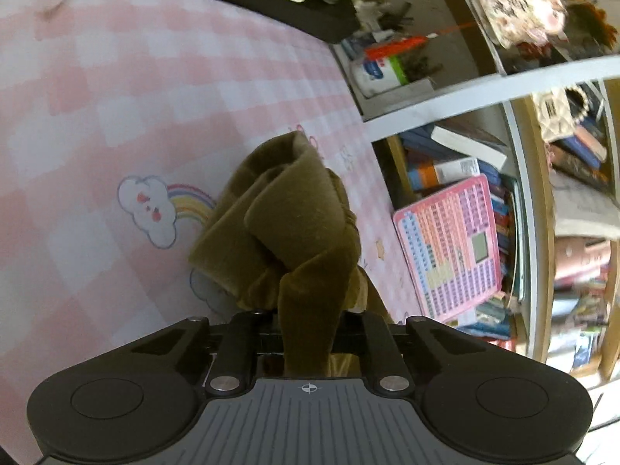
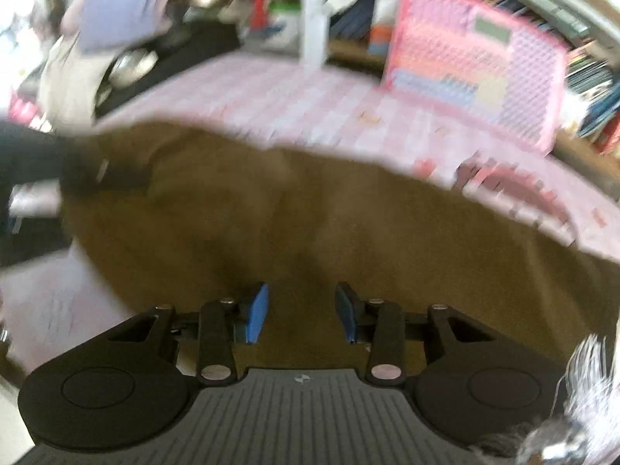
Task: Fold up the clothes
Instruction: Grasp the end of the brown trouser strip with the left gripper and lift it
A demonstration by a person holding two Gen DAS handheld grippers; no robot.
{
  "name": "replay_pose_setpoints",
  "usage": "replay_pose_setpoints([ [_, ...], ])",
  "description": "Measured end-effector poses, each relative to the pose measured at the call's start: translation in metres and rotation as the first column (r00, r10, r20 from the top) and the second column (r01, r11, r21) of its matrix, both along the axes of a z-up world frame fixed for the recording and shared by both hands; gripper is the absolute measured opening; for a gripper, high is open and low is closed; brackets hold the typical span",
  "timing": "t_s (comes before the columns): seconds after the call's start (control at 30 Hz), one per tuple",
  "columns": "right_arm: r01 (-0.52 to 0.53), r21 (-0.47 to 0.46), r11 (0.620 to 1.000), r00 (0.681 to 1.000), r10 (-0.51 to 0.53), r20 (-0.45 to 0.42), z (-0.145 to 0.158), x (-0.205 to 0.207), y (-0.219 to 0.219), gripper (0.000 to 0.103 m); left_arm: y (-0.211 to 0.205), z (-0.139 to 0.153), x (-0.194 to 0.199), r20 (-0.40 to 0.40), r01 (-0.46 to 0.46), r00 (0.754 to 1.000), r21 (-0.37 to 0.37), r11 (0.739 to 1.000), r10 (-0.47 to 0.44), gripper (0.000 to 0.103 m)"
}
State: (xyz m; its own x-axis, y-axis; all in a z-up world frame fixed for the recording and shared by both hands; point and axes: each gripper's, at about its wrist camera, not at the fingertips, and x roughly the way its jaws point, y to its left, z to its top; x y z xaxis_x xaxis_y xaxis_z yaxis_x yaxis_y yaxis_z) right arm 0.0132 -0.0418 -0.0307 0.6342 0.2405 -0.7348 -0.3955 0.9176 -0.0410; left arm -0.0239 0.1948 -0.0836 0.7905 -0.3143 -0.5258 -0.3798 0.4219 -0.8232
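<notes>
An olive-brown velvety garment (image 1: 286,228) hangs bunched from my left gripper (image 1: 308,329), which is shut on a fold of it above the pink checked sheet (image 1: 116,97); the cloth hides the fingertips. In the blurred right wrist view the same garment (image 2: 310,224) lies spread wide over the sheet (image 2: 310,93). My right gripper (image 2: 302,312) is open just above it, blue pads (image 2: 257,310) apart and empty. A dark shape (image 2: 77,178) reaches the cloth's left edge; I cannot tell what it is.
A pink toy laptop (image 1: 453,244) leans against a bookshelf (image 1: 503,178) at the bed's right edge; it also shows in the right wrist view (image 2: 476,58). Clutter and a dark bag (image 1: 279,0) sit at the far end. A white fringe (image 2: 581,387) is at lower right.
</notes>
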Motion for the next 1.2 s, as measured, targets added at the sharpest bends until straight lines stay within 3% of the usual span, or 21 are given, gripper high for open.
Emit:
replay_pose_setpoints([
  [0.13, 0.054, -0.031, 0.998, 0.997, -0.052, 0.051, 0.008, 0.037, 0.005, 0.04, 0.002, -0.004, 0.0, -0.017, 0.014, 1.0, 0.01, 1.0, -0.014, 0.014],
  [0.33, 0.053, -0.114, 0.992, 0.998, -0.05, 0.029, -0.022, 0.067, 0.019, 0.041, 0.006, -0.013, 0.0, -0.037, 0.024, 0.999, 0.0, 1.0, -0.024, 0.015],
  [0.4, 0.039, -0.131, 0.991, 0.997, -0.029, 0.076, -0.025, 0.059, 0.021, 0.041, 0.008, -0.015, 0.0, -0.041, 0.022, 0.999, -0.011, 1.0, -0.023, 0.017],
  [0.53, 0.021, -0.156, 0.987, 0.998, -0.011, 0.065, -0.02, 0.047, 0.021, 0.04, 0.01, -0.023, 0.001, -0.058, 0.0, 0.998, -0.051, 0.999, -0.003, 0.021],
  [0.77, -0.035, -0.125, 0.992, 0.999, 0.039, 0.031, -0.017, -0.02, 0.011, 0.042, 0.013, -0.032, 0.002, -0.05, -0.025, 0.999, -0.123, 0.992, 0.019, 0.022],
  [1.0, -0.054, -0.13, 0.99, 0.998, 0.056, 0.009, -0.02, -0.04, 0.011, 0.042, 0.012, -0.03, 0.004, -0.047, -0.014, 0.999, -0.099, 0.995, 0.01, 0.019],
  [1.2, -0.046, -0.132, 0.99, 0.999, 0.048, 0.011, -0.019, -0.04, 0.011, 0.042, 0.007, -0.013, 0.003, -0.007, 0.026, 1.0, -0.019, 0.999, -0.026, 0.014],
])
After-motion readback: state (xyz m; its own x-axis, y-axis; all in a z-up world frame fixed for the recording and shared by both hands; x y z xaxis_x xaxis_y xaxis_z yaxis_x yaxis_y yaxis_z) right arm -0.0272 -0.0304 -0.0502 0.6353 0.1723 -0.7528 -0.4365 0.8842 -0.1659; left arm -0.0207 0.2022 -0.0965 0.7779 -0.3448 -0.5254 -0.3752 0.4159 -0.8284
